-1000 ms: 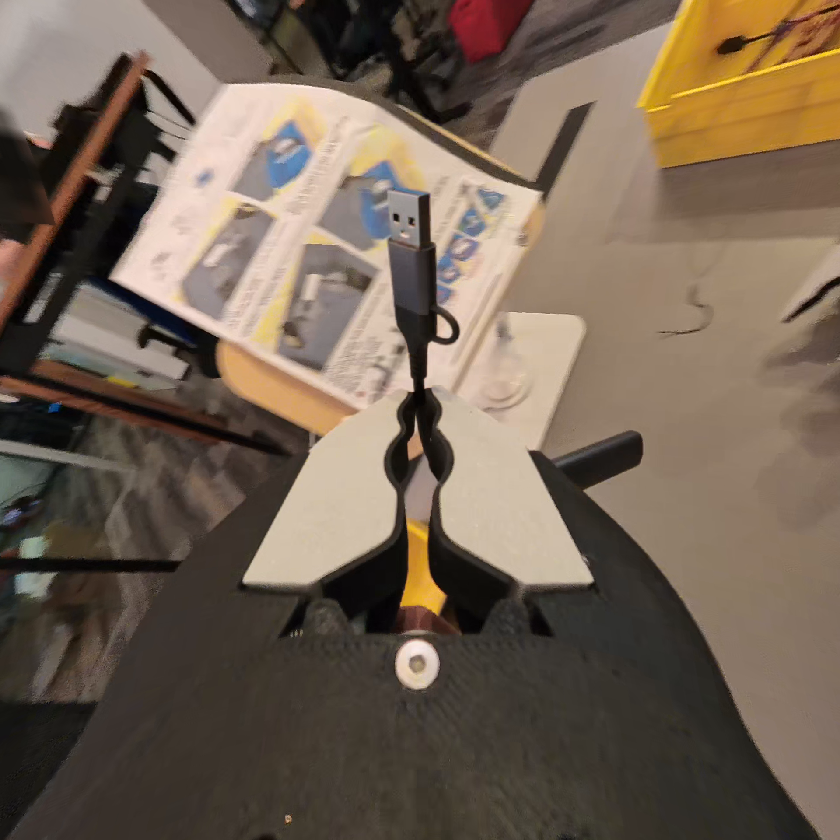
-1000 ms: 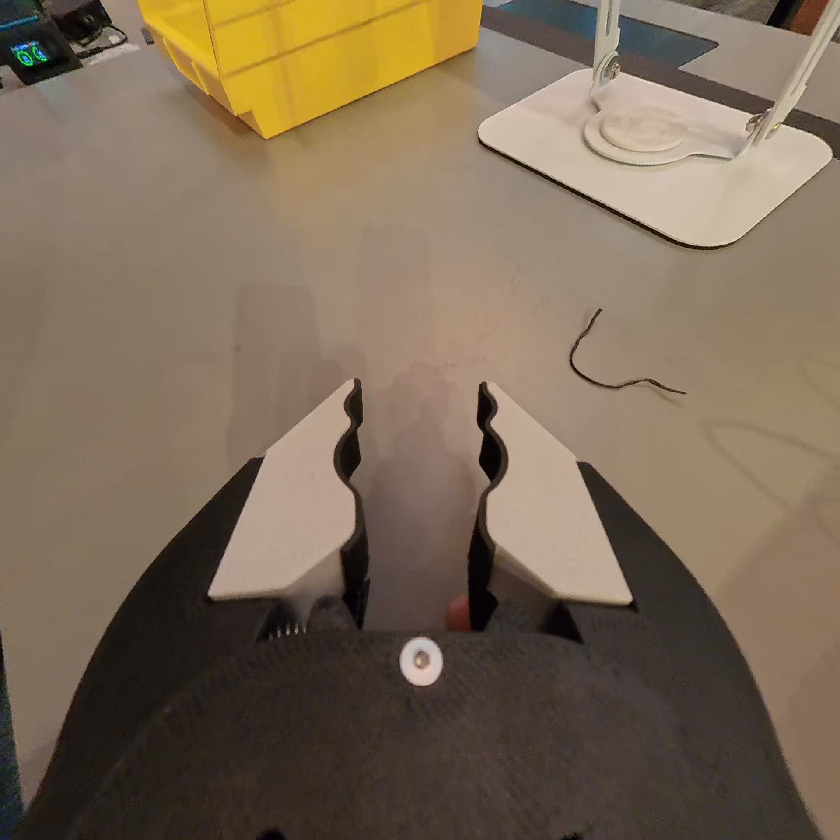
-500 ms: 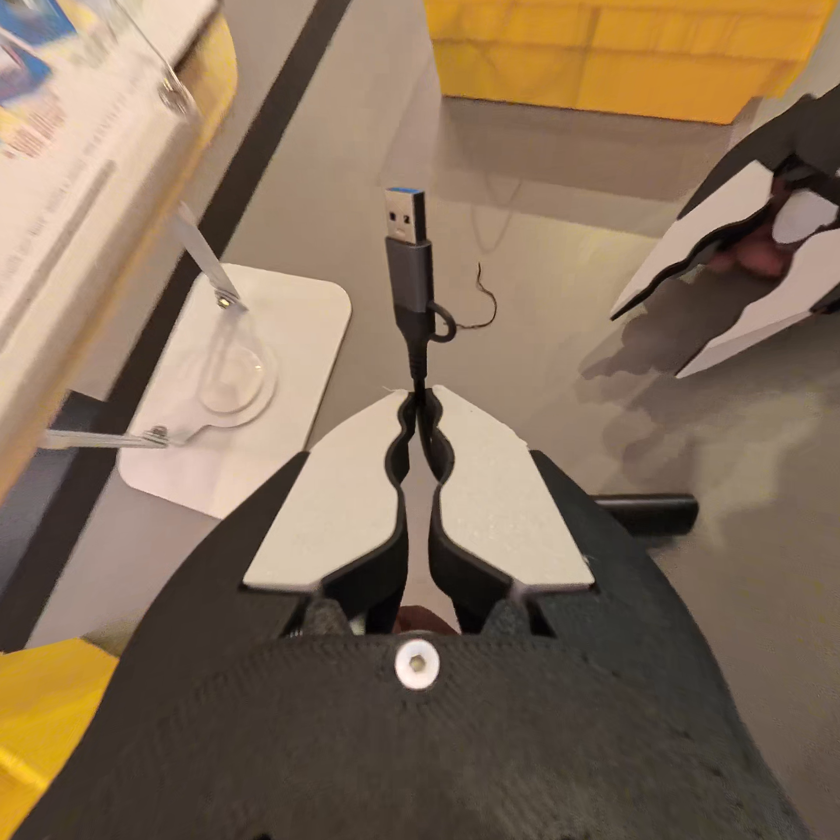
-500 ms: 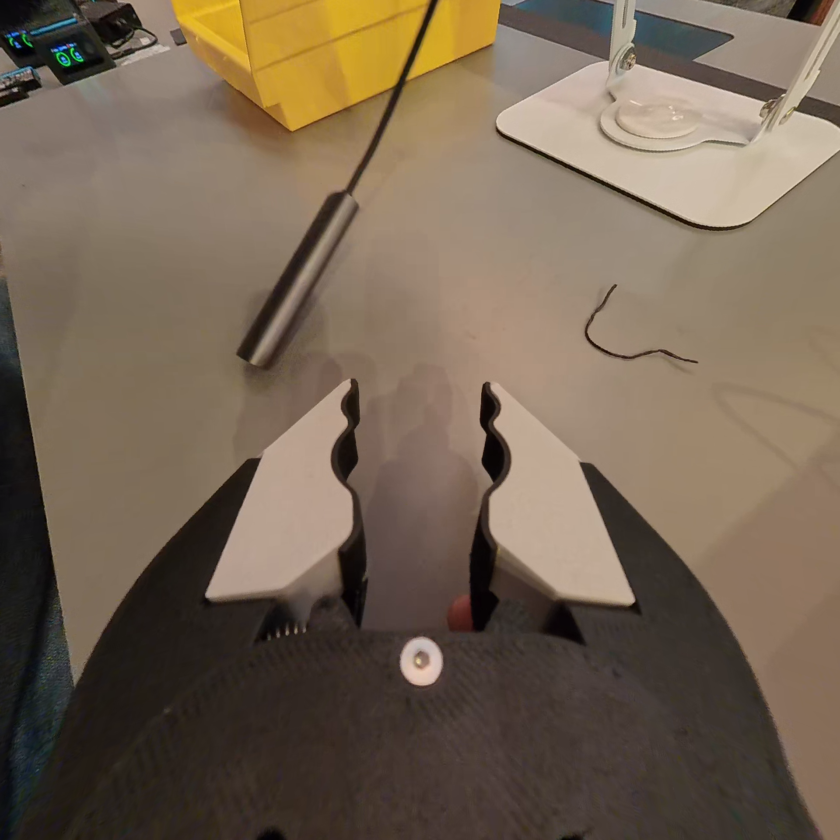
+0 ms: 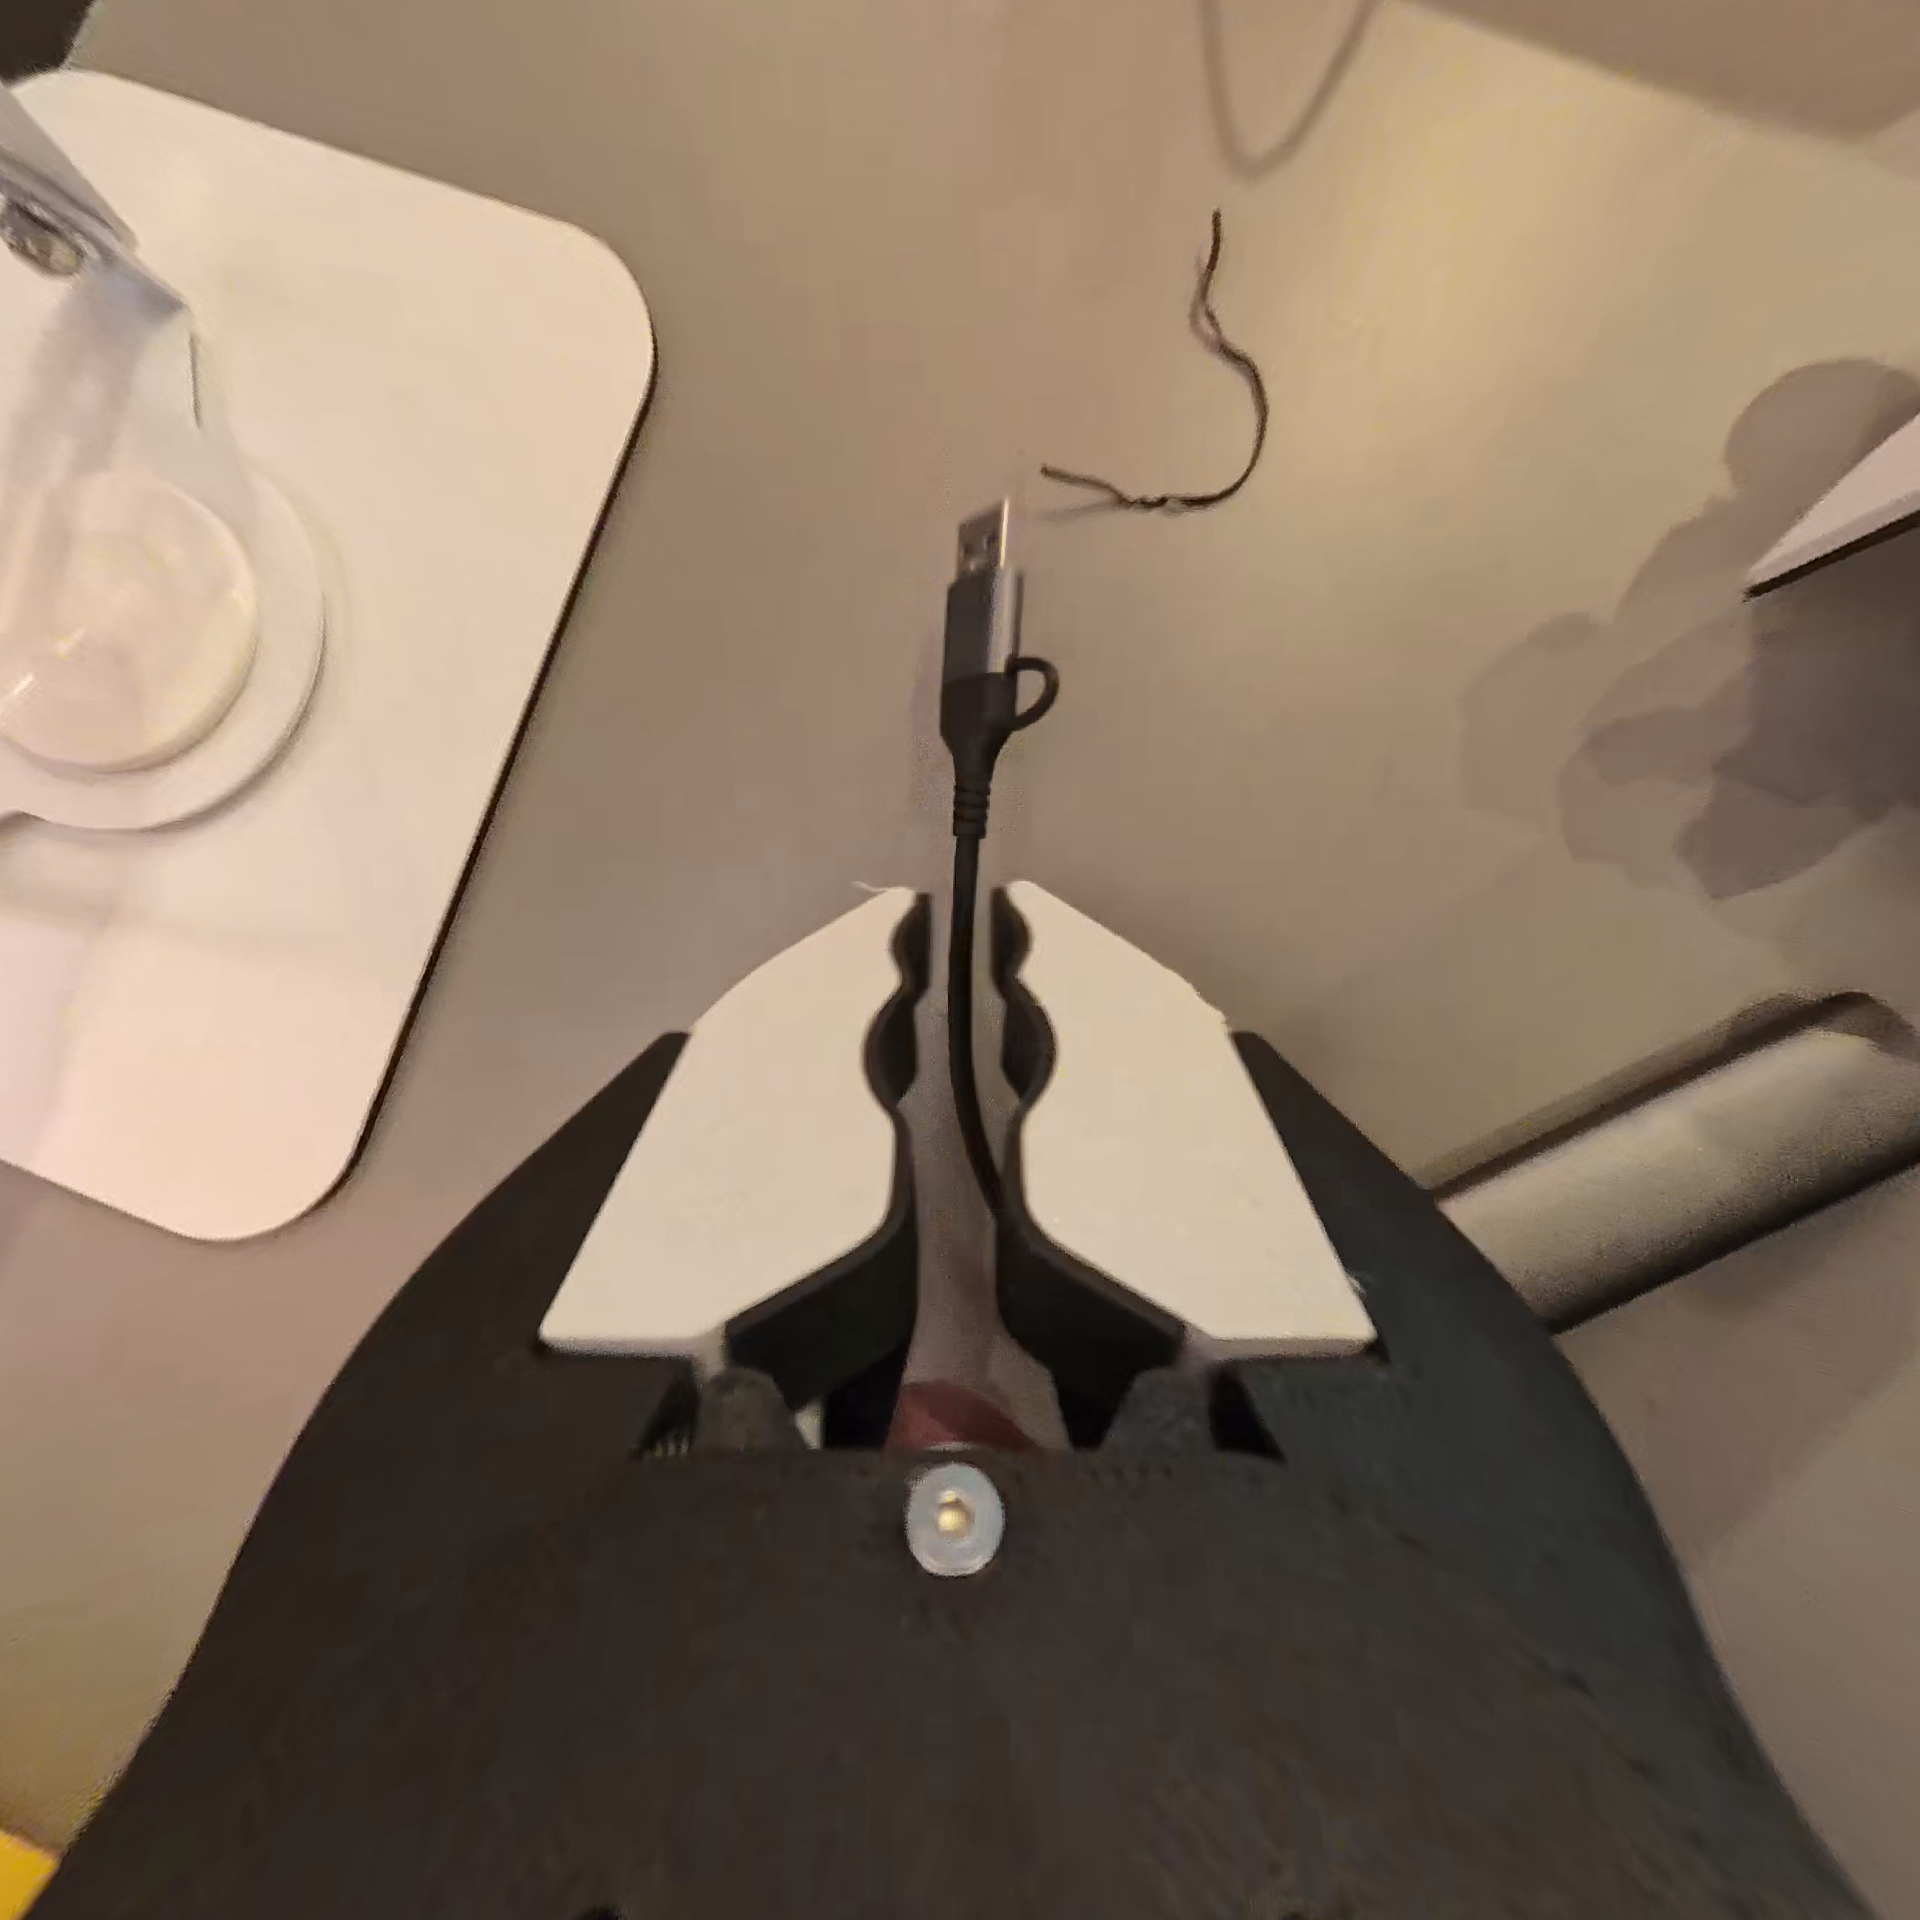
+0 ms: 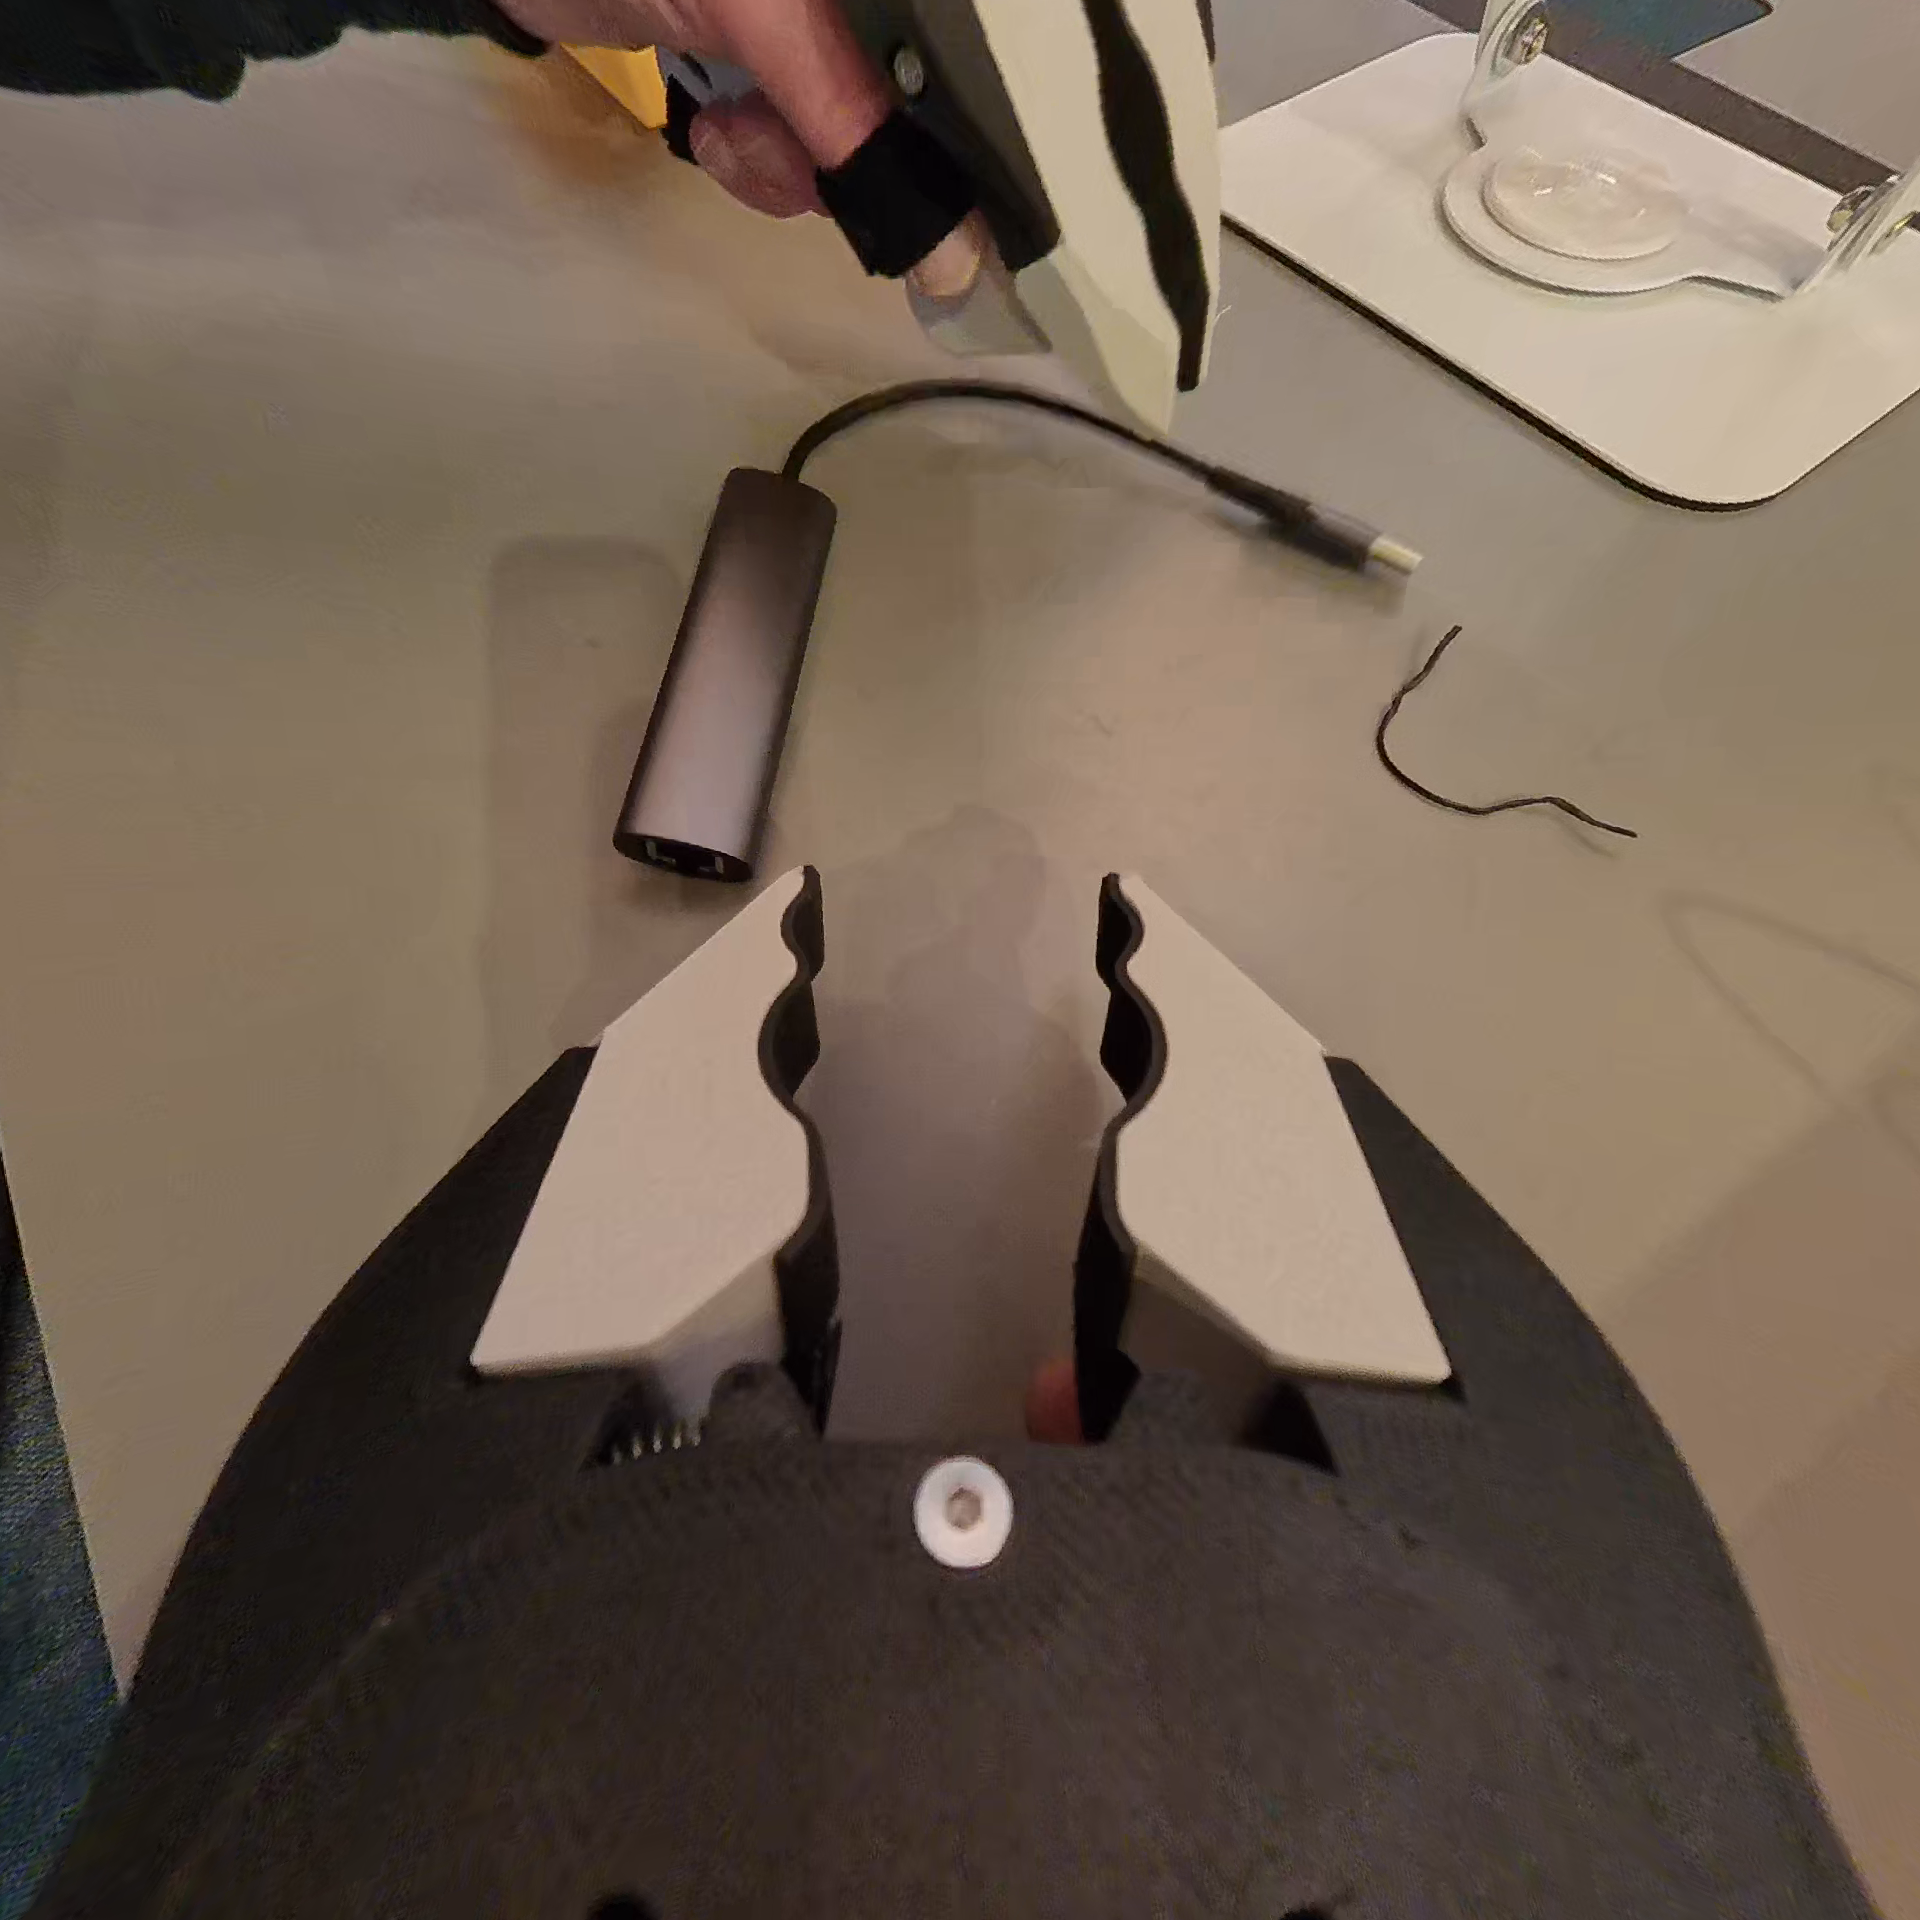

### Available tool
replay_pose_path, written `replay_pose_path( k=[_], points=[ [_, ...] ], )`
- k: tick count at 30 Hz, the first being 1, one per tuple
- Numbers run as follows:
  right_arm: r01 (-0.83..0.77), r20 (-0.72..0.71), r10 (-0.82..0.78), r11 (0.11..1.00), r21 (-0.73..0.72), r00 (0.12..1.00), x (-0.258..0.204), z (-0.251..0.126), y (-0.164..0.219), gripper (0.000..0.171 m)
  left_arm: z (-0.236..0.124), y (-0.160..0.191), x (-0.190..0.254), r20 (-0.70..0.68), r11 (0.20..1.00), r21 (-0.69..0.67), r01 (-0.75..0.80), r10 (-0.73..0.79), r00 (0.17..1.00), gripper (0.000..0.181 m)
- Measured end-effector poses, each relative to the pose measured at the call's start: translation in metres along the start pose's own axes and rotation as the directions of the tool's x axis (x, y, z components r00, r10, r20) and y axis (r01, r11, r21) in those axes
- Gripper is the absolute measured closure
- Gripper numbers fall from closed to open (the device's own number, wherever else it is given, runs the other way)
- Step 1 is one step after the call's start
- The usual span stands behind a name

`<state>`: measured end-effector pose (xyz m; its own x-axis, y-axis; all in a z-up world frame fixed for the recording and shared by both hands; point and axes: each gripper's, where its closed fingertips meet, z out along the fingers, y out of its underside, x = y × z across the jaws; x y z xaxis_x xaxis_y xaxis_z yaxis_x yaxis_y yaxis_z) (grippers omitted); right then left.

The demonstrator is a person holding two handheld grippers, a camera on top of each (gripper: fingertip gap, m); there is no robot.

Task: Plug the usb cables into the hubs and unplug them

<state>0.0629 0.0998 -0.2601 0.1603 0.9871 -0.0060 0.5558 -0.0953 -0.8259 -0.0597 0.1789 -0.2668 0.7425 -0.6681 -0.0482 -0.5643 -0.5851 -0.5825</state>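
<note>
Grey aluminium hub (image 6: pixel 727 665) lies flat on the table (image 6: pixel 312 520), just ahead and left of the right gripper (image 6: pixel 956 894), port end facing it. Right gripper jaws stand wide apart, nothing between them, fingers pointed forward and slightly down at the table. Hub's short black cable (image 6: pixel 997 405) arcs off its far end toward the right and ends in a USB plug (image 6: pixel 1340 535) resting on the table.

Left gripper (image 5: pixel 956 904) is tipped steeply down over the table; jaws a little apart, the cable running loose through the gap, no clear pinch at the tips. Cable seems to touch the right finger's inner edge lower down; whether it is gripped there, cannot tell. USB plug sits just ahead of the left fingertips, metal end pointing away. In the right wrist view the left gripper hangs above the cable, held by a hand (image 6: pixel 748 94) with a black strap on one finger; wrist and sleeve cut off at the top edge.

Thin dark thread (image 6: pixel 1455 758) lies right of the plug. White stand base (image 6: pixel 1610 343) sits far right, cropped. In the left wrist view the hub shows only as a blurred grey bar at right, partly behind the gripper body. A white fingertip (image 5: pixel 1849 520) of the right gripper shows at that view's right edge.
</note>
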Motion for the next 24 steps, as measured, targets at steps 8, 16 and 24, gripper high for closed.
replay_pose_path(
  k=[8,16,24],
  points=[
    [0.012,0.009,-0.012,1.0,-0.004,1.0,-0.002,0.0,0.001,0.122,-0.042,-0.001,0.001,0.106,0.996,0.066,-0.061,0.054,0.993,0.139],
    [0.021,0.008,-0.021,1.0,-0.005,1.0,-0.003,0.0,0.002,0.124,-0.234,0.053,-0.082,0.458,0.986,0.146,-0.077,0.002,0.889,0.162],
    [0.025,-0.003,-0.025,1.0,-0.015,1.0,-0.002,0.001,0.003,0.125,-0.198,0.212,-0.159,0.342,0.959,-0.28,0.043,0.058,0.938,0.158]
  ],
)
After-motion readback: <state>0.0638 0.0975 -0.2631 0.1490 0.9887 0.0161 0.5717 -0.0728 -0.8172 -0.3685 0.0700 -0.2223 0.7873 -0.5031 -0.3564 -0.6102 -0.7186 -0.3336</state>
